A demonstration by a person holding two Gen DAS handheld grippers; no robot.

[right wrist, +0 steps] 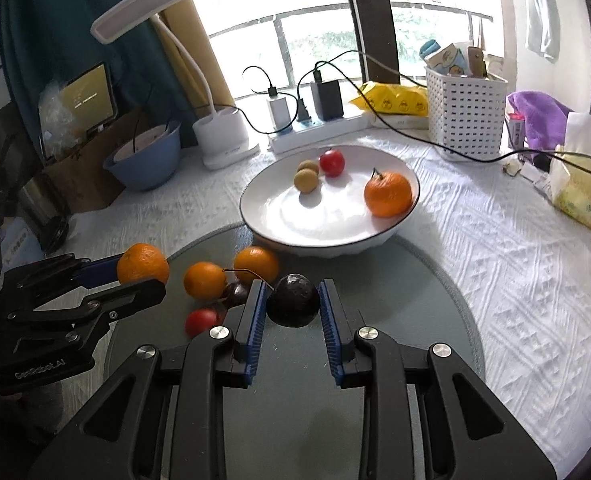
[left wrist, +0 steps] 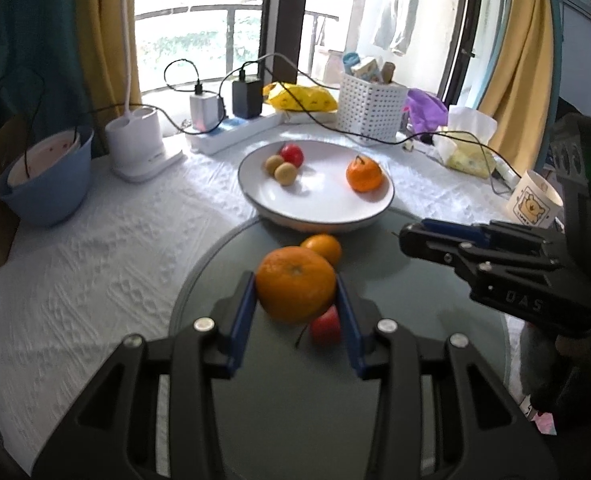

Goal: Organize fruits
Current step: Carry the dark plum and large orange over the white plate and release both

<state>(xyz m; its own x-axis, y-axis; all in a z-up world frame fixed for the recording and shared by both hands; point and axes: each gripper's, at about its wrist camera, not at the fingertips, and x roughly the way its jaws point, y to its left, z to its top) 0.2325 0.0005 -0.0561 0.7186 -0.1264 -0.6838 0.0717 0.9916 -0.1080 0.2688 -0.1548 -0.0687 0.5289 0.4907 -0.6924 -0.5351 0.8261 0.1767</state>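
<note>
My left gripper [left wrist: 294, 280] is shut on a large orange [left wrist: 295, 290], held just above the grey round mat [left wrist: 295, 400]. The right wrist view shows it from the side, the left gripper [right wrist: 135, 276] with the large orange [right wrist: 143, 264]. My right gripper [right wrist: 293, 286] is shut on a dark round fruit [right wrist: 293, 300]. On the mat lie two oranges [right wrist: 204, 286] [right wrist: 256, 264], a dark cherry [right wrist: 235, 294] and a small red fruit [right wrist: 201, 320]. The white plate [right wrist: 263, 224] beyond holds an orange [right wrist: 387, 194], a red fruit [right wrist: 332, 163] and two brown fruits [right wrist: 306, 180].
A blue bowl [left wrist: 47, 184] and a white lamp base [left wrist: 139, 144] stand at the back left. Behind the plate lies a power strip [left wrist: 235, 132] with chargers and trailing cables. At the back right are a white basket [left wrist: 371, 106], tissues [left wrist: 471, 148] and a mug [left wrist: 533, 200].
</note>
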